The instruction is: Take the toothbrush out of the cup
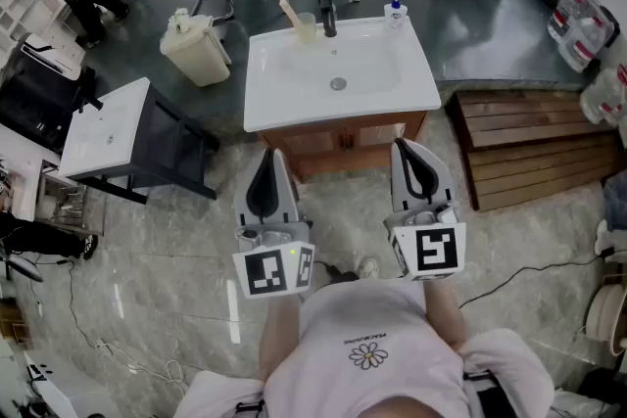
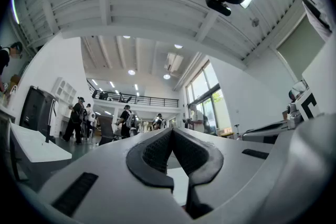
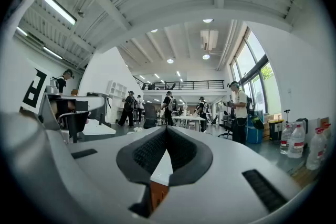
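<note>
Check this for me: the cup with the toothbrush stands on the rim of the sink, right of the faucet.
Not quite. In the head view the cup with the toothbrush stands on the rim of the sink left of the faucet, not right of it.

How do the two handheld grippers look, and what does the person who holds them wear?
Both the left gripper and the right gripper are light grey shells tapering to two fingers lined with black ribbed pads. Each carries a cube with black-and-white square markers at its rear; a small green light shows on the left one. The person wears a pale T-shirt with a daisy print.
</note>
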A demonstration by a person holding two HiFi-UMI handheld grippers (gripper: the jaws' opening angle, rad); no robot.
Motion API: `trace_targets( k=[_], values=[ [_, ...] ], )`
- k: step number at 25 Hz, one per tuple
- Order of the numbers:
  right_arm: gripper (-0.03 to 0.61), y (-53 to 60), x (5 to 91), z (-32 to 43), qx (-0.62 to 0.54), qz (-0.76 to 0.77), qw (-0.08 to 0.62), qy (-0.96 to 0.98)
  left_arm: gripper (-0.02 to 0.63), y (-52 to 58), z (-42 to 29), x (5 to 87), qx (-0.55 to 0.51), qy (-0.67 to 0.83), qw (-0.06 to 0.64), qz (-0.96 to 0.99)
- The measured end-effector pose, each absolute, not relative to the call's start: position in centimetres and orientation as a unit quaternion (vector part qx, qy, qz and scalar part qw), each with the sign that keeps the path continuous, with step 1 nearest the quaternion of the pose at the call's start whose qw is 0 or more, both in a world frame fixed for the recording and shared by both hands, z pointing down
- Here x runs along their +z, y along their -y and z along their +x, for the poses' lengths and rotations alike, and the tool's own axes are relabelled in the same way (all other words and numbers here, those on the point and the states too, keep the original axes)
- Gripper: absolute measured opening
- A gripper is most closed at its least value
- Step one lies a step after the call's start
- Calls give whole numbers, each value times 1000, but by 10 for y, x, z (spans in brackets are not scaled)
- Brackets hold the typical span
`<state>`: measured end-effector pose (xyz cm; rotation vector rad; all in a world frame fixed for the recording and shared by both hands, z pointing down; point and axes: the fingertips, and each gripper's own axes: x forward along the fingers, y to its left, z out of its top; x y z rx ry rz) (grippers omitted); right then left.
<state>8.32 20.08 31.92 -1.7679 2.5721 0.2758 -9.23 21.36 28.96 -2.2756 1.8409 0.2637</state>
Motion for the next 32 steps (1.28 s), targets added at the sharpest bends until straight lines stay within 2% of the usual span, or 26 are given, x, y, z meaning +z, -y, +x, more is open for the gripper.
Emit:
trace_targets(
  k=[8,17,32],
  values=[
    [11,-201,324,89,78,-571,-7,-818,17,-205,-85,304,34,-632,95,-768],
    [11,-202,330,97,63,-563,17,-824,15,-200,-73,313,27,-625,84,-776],
    [11,-164,349,98,58,-558,-10,-828,17,-163,-68,320,38,-626,67,-776]
  ],
)
